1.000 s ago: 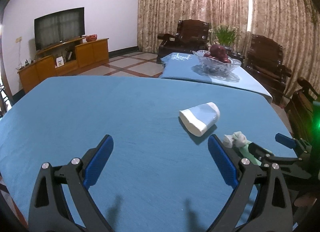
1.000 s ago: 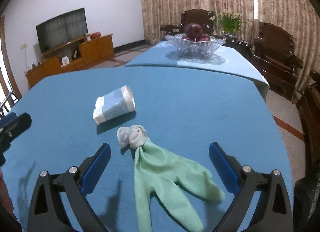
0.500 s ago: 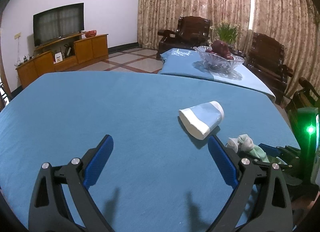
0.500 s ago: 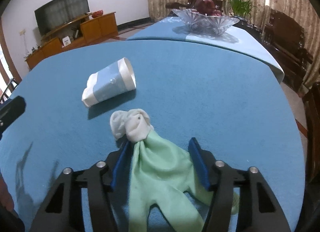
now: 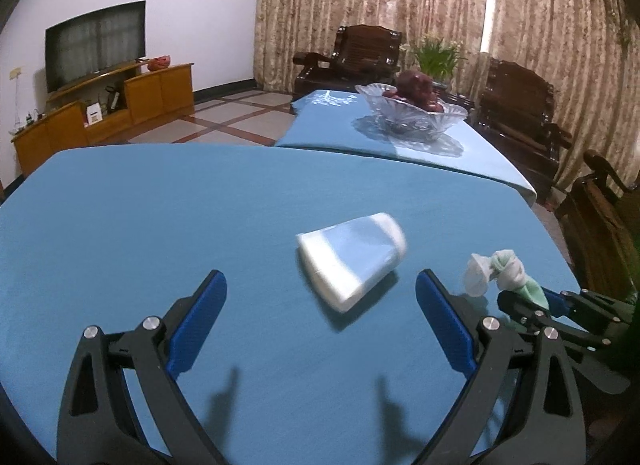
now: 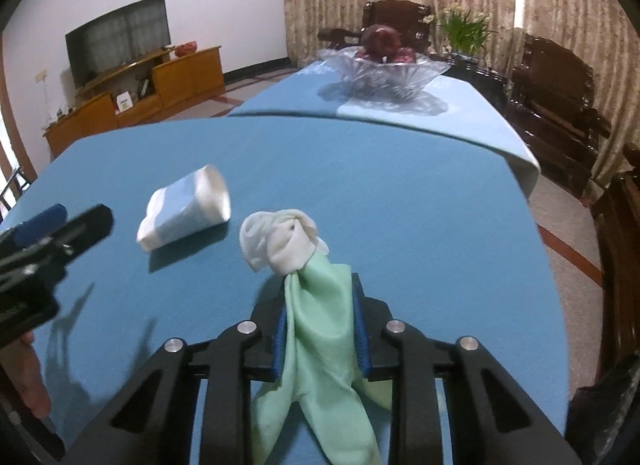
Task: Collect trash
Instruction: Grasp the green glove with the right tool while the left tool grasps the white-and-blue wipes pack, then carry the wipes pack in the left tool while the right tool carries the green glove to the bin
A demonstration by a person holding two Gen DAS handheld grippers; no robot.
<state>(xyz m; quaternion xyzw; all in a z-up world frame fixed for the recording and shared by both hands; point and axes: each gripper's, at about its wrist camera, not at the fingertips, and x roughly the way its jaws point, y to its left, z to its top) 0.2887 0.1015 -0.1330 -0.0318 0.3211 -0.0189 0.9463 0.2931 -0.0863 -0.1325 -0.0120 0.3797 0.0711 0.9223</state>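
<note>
Now the right gripper [image 6: 319,329] is closing its jaws on the green glove [image 6: 320,329].

Its blue pads are pressing the glove's middle from both sides, while the knotted white cuff sticks out ahead and the fingers trail back between the arms. Meanwhile the left gripper [image 5: 320,325] is hovering wide open over the blue tablecloth [image 5: 160,225], with the tipped paper cup [image 5: 352,261] lying just ahead between its fingers, untouched.

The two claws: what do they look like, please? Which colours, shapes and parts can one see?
The left claw and the right claw look the same: black angular frames with triangular cut-outs, round silver pivot bolts, and two long fingers faced with blue pads. No cables, markings or sleeves can be seen.
</note>
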